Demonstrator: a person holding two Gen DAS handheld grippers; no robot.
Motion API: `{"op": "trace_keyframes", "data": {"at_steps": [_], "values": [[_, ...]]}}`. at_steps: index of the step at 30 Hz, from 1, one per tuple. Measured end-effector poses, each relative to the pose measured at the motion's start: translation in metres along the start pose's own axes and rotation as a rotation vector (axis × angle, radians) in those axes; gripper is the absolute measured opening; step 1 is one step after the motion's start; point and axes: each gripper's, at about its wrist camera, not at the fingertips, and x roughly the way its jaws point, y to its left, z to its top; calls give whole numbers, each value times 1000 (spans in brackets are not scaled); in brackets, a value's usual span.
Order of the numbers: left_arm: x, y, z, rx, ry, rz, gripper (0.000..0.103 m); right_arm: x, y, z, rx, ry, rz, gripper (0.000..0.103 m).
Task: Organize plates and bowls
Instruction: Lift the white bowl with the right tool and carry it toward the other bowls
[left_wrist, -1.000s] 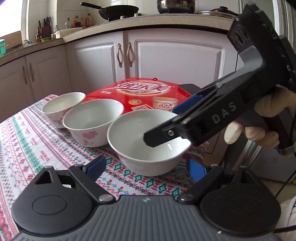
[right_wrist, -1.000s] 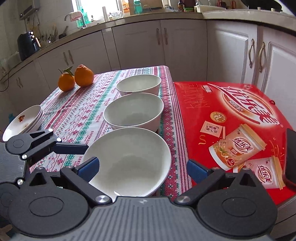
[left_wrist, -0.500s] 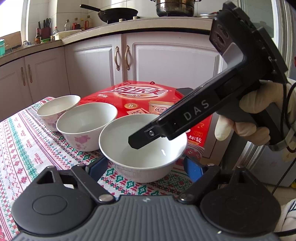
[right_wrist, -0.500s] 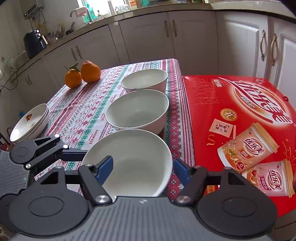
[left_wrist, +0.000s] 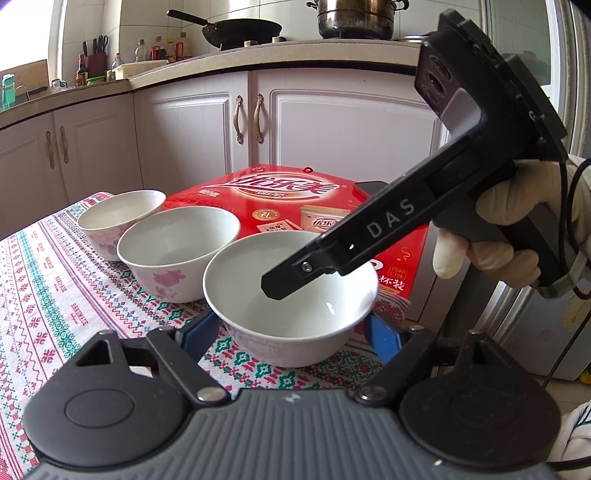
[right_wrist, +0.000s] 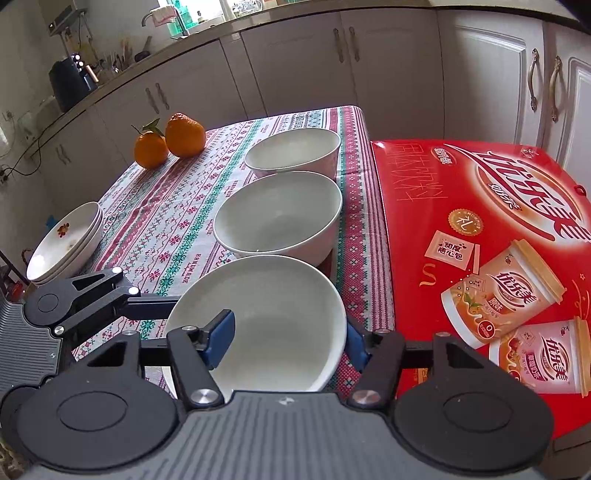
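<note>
3 bowls (right_wrist: 280, 214) | 2 oranges (right_wrist: 170, 142) | 1 plate stack (right_wrist: 64, 242)

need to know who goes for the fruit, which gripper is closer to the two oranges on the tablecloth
Left. The left gripper sits at the near bowl's side facing the two oranges, jaws closing around that white ceramic bowl. The right gripper clamps the bowl's rim on the red-box side.
</note>
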Motion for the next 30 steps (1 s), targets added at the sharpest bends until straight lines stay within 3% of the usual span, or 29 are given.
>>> {"op": "trace_keyframes", "data": {"at_steps": [15, 30], "values": [[-23, 5, 2, -4, 19, 15, 85, -5, 21, 3, -2, -7, 31, 67], [-74, 36, -19, -79, 33, 134, 85, 23, 85, 16, -120, 20, 148, 67]]}}
